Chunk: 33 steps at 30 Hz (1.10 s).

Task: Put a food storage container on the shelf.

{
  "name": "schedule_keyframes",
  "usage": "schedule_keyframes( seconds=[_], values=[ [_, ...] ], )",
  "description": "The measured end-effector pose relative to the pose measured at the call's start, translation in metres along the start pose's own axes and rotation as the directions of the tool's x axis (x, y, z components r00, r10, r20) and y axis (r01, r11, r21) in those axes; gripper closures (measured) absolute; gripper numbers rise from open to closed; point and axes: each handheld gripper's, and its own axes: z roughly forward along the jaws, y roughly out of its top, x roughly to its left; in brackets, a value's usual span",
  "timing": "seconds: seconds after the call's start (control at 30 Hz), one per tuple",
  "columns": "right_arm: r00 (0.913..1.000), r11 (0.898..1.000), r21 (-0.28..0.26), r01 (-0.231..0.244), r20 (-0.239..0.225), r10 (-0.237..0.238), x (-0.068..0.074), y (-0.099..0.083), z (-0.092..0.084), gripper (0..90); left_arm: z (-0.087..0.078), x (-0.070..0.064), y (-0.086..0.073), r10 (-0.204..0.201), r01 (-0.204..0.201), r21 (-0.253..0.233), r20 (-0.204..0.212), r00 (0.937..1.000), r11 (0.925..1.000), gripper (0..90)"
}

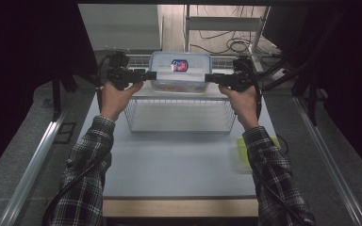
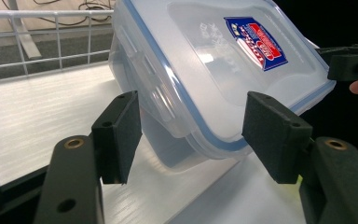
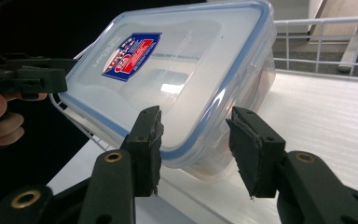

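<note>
A clear plastic food box (image 1: 179, 70) with a blue-rimmed lid and a red and blue label stands on the white surface at the back of the table. My left gripper (image 1: 153, 75) reaches in from its left end and my right gripper (image 1: 208, 77) from its right end. In the left gripper view the box (image 2: 205, 70) has a corner between the left gripper (image 2: 193, 135) jaws, whose pads stand just off it. In the right gripper view the box (image 3: 177, 70) sits the same way in the right gripper (image 3: 193, 144), with a thin gap at one pad.
A white wire basket (image 1: 179, 115) stands on the table (image 1: 169, 169) just in front of the box. A yellow-green lid or tub (image 1: 242, 150) lies at the table's right edge under my right sleeve. A wire rail (image 2: 37, 14) runs behind the box.
</note>
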Motion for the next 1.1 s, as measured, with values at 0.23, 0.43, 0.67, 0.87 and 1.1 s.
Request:
schedule_keyframes(
  seconds=[0.23,0.43,0.67,0.87,1.1],
  values=[
    [0.9993,0.999,-0.032,0.020,0.032,-0.019,0.003,0.001,0.000,60.1,0.000,-0.010,0.001,0.053,-0.054,-0.018,-0.045,0.9976,0.9984,43.6],
    [0.9984,0.997,-0.058,0.054,0.023,-0.053,0.004,-0.001,-0.005,60.7,-0.004,-0.017,0.000,0.085,-0.086,-0.030,-0.039,0.9957,0.9958,42.4],
    [0.9886,0.987,-0.057,0.150,0.025,-0.148,0.015,-0.008,-0.020,75.9,-0.020,-0.026,-0.015,0.106,-0.106,-0.050,0.004,0.9943,0.9931,40.2],
    [0.9809,0.981,-0.033,0.192,-0.024,-0.193,0.020,-0.030,-0.018,87.0,-0.029,-0.033,-0.040,0.115,-0.113,-0.059,0.041,0.9924,0.9918,35.0],
    [0.9798,0.980,0.016,0.200,-0.015,-0.199,0.018,-0.040,0.008,87.7,-0.031,-0.046,-0.069,0.156,-0.154,-0.039,0.045,0.9868,0.9873,27.6]
  ],
)
